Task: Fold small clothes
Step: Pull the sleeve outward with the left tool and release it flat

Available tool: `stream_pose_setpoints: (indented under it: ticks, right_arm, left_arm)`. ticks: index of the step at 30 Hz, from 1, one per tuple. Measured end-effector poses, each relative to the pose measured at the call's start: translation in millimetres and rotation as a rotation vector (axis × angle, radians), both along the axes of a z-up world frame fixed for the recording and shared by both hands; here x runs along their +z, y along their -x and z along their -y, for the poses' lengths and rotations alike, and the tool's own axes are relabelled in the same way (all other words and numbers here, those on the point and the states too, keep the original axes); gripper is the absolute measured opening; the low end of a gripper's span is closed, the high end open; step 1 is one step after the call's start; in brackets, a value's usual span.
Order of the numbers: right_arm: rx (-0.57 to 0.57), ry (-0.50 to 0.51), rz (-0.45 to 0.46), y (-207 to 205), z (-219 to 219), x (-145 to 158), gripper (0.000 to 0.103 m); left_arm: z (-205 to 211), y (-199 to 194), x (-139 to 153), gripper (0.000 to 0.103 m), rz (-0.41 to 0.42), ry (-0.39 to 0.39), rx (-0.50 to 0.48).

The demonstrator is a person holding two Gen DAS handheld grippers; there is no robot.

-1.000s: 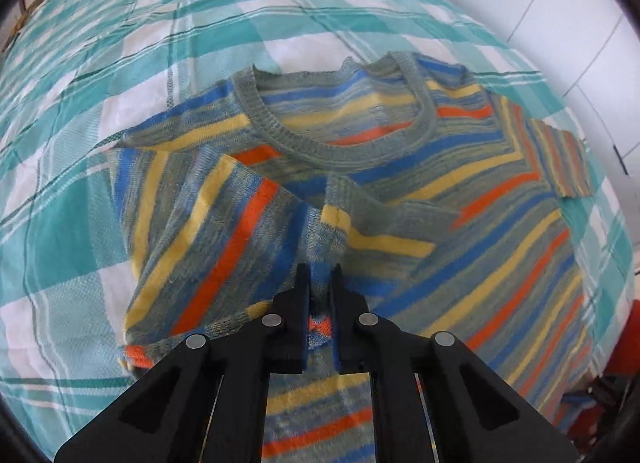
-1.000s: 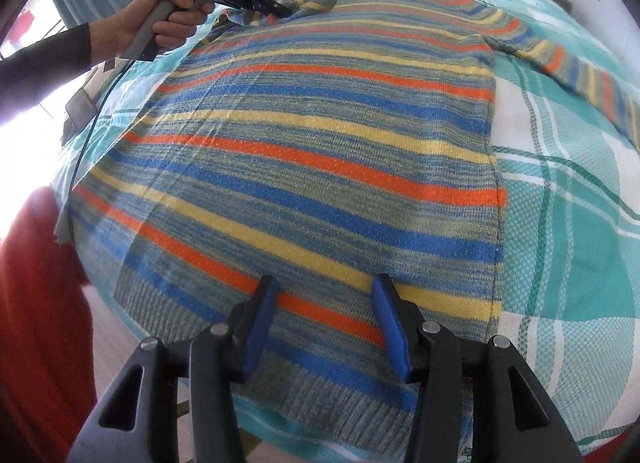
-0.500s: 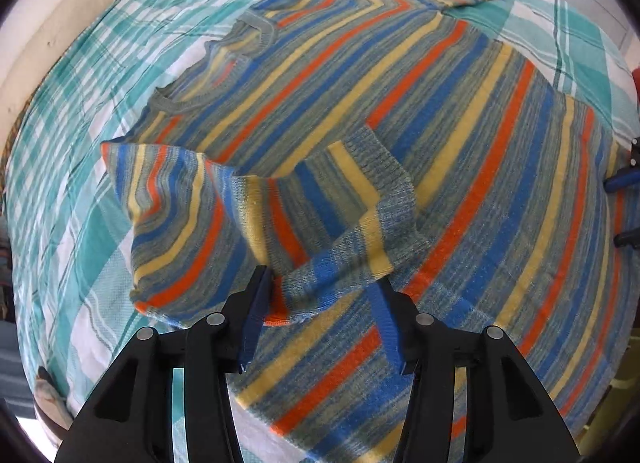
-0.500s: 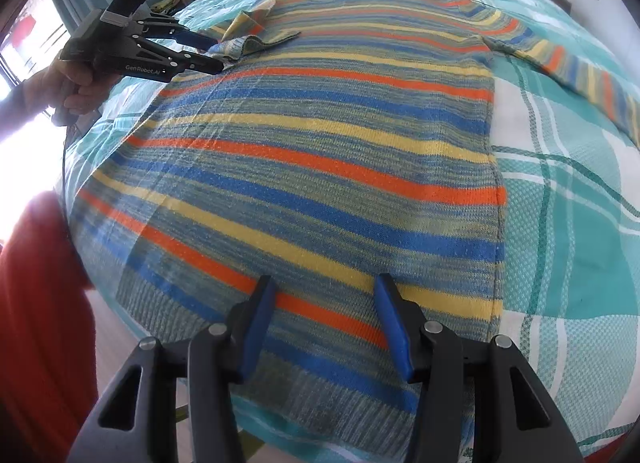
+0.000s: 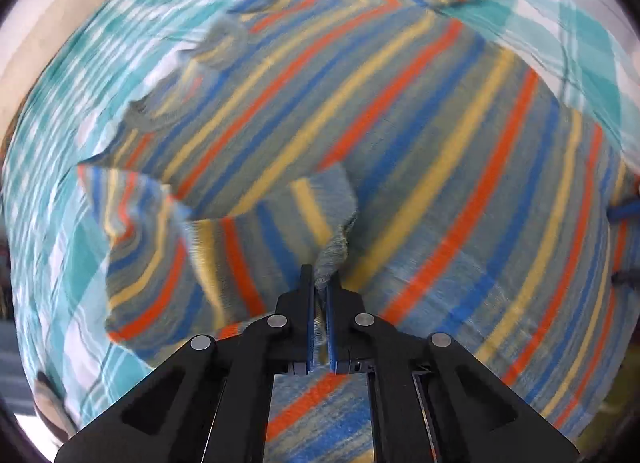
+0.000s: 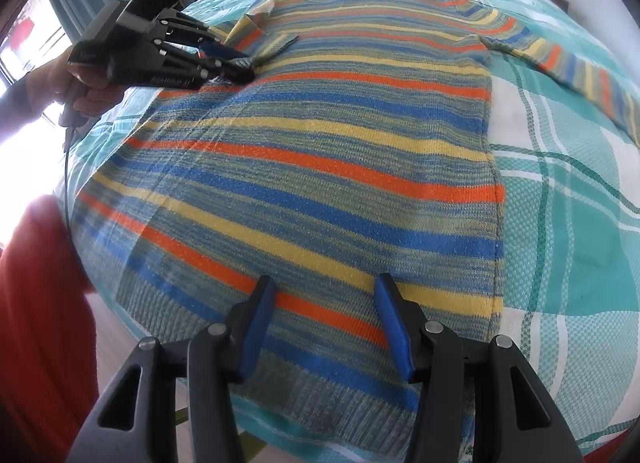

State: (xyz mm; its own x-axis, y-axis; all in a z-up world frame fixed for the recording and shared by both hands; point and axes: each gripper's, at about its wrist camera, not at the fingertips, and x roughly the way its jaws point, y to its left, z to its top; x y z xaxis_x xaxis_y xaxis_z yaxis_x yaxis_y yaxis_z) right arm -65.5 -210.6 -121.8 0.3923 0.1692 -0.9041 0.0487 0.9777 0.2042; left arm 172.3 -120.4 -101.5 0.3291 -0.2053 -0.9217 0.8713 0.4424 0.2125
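Observation:
A striped knit sweater (image 6: 320, 163) in blue, yellow, orange and grey lies flat on a teal plaid bedspread (image 6: 560, 203). Its one sleeve (image 5: 240, 247) is folded in over the chest. My left gripper (image 5: 319, 287) is shut on that sleeve's grey cuff (image 5: 334, 259), which bunches up between the pads. In the right wrist view the left gripper (image 6: 236, 69) sits at the sweater's far left side. My right gripper (image 6: 324, 303) stands open just above the hem, nothing between its blue pads. The other sleeve (image 6: 560, 59) stretches out to the right.
A person's hand (image 6: 80, 87) holds the left gripper, with a cable (image 6: 66, 167) hanging from it. Red cloth (image 6: 36, 303) fills the near left beside the bed's edge. Bright window light comes from the left. Plaid bedspread (image 5: 60, 183) surrounds the sweater.
The left gripper let go of the sleeve, opened and rolled to a new angle, then shut on the grey cuff. The right gripper has stayed where it was, still open.

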Motion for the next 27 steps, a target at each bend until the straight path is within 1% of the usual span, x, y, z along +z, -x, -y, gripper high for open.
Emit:
stream_pose_setpoints:
  ticks: [2, 3, 5, 6, 7, 8, 9, 10, 11, 12, 15, 20, 24, 27]
  right_arm:
    - [0.001, 0.000, 0.001, 0.4, 0.5, 0.3, 0.052]
    - [0.001, 0.000, 0.001, 0.5, 0.5, 0.2, 0.052]
    - [0.002, 0.001, 0.001, 0.2, 0.3, 0.3, 0.052]
    - [0.001, -0.001, 0.000, 0.3, 0.5, 0.2, 0.052]
    - [-0.001, -0.003, -0.001, 0.3, 0.7, 0.0, 0.052]
    - [-0.002, -0.005, -0.001, 0.0, 0.9, -0.1, 0.052]
    - [-0.004, -0.006, -0.002, -0.1, 1.5, -0.2, 0.052]
    - [-0.005, -0.006, -0.003, -0.2, 1.7, -0.4, 0.052]
    - [-0.005, -0.005, -0.003, -0.6, 1.6, -0.4, 0.052]
    - [-0.005, -0.002, -0.004, -0.9, 0.9, -0.6, 0.052]
    - [-0.004, 0.009, -0.006, -2.4, -2.2, -1.3, 0.053]
    - [-0.001, 0.021, -0.008, -4.0, -4.7, -2.3, 0.053]
    - [0.000, 0.027, -0.009, -4.5, -5.8, -3.1, 0.053]
    - [0.000, 0.027, -0.009, -4.5, -5.3, -3.1, 0.053]
  left_arm:
    - [-31.2, -37.2, 33.5, 0.003, -0.028, 0.146, 0.205]
    - [-55.4, -58.6, 52.9, 0.003, -0.024, 0.226, 0.326]
    - [-118.0, -102.4, 83.4, 0.003, -0.006, 0.365, 0.606]
    - [-152.4, -121.1, 90.3, 0.003, 0.006, 0.408, 0.751]
    - [-186.6, -136.7, 91.5, 0.003, 0.021, 0.427, 0.889]
    - [-217.3, -149.0, 88.1, 0.003, 0.034, 0.423, 1.010]
    - [-243.1, -157.5, 80.6, 0.002, 0.037, 0.407, 1.107]
    - [-263.2, -163.0, 70.7, 0.002, 0.038, 0.386, 1.180]
    - [-276.9, -165.7, 60.6, 0.002, 0.046, 0.356, 1.228]
    - [-286.4, -167.1, 51.6, 0.002, 0.056, 0.323, 1.255]
    - [-289.3, -159.8, 31.1, 0.002, 0.087, 0.251, 1.267]
    - [-301.7, -159.4, 17.2, 0.002, 0.096, 0.233, 1.319]
    - [-315.0, -157.3, -1.0, 0.001, 0.078, 0.203, 1.355]
    - [-322.8, -154.2, -13.9, 0.001, 0.059, 0.209, 1.384]
